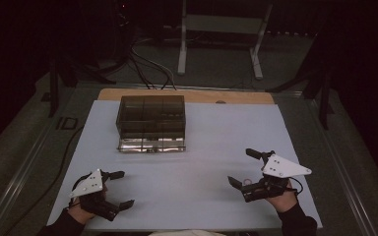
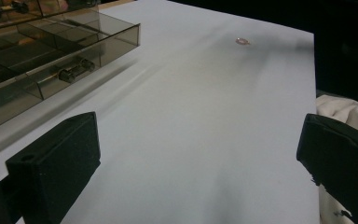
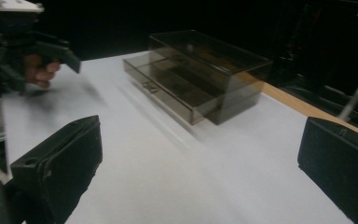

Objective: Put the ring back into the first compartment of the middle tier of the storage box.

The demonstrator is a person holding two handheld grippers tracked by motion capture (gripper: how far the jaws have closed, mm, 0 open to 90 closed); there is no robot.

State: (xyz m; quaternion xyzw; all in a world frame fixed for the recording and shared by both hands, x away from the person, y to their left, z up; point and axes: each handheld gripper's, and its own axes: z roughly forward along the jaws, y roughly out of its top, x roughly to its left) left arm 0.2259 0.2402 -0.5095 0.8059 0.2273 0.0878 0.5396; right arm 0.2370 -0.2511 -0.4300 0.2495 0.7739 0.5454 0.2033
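A smoky clear drawer box stands on the white sheet at the back left, its bottom drawer pulled out a little. The left gripper view shows the drawer's compartments with small metal parts in them. A small pinkish ring lies on the sheet beside my right gripper's near jaw, and the ring shows far off in the left gripper view. My left gripper rests open at the front left, holding nothing. My right gripper stands open at the front right, also holding nothing.
A wooden table edge runs behind the sheet. Beyond it on the dark floor are cables and a white metal stand. Pale cloth lies at the sheet's near edge. The box and the other gripper appear ahead in the right gripper view.
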